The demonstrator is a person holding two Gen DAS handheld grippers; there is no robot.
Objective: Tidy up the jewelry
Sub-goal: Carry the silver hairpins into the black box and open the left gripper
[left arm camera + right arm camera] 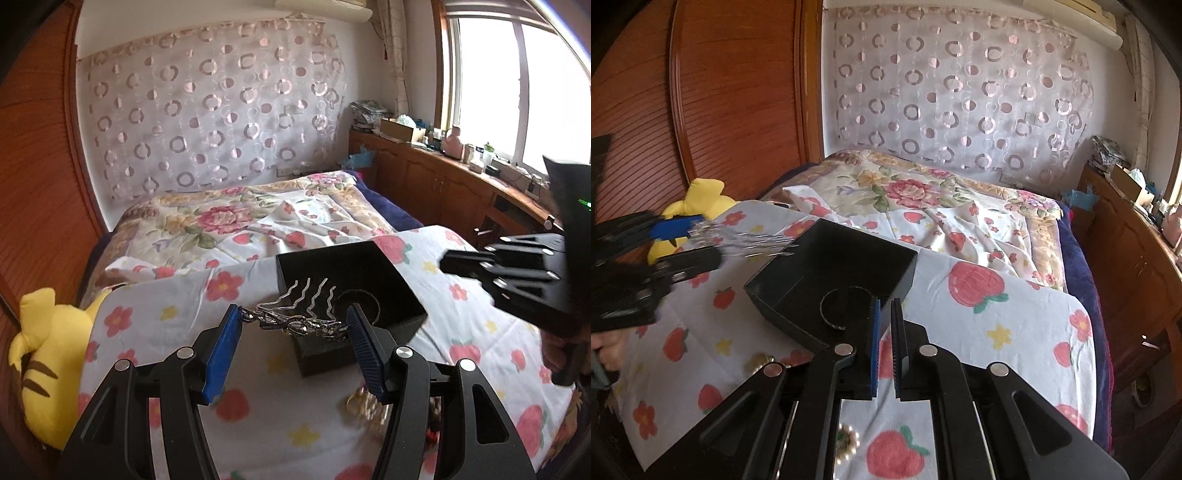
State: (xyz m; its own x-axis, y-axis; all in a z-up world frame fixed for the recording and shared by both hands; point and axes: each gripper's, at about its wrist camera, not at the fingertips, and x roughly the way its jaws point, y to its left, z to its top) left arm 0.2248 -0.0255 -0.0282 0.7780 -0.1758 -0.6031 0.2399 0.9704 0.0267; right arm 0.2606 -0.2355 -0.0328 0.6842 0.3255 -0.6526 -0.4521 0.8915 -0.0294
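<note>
My left gripper (293,325) is shut on a silver hair comb (301,314) with wavy prongs, gripped end to end between the blue pads, and holds it over the near edge of the black box (351,273). In the right wrist view the comb (738,240) is blurred, its prongs at the box's left rim (768,266). A dark bangle (846,306) lies inside the box. My right gripper (885,317) is shut and empty, just at the box's near right corner. It shows in the left wrist view (517,273) to the right of the box.
The box stands on a strawberry-print cloth (997,325) over a board on the bed. Gold and pearl jewelry lies near me on the cloth (847,439), (364,402). A yellow plush toy (48,354) sits at the left. Wooden cabinets (443,184) run along the right.
</note>
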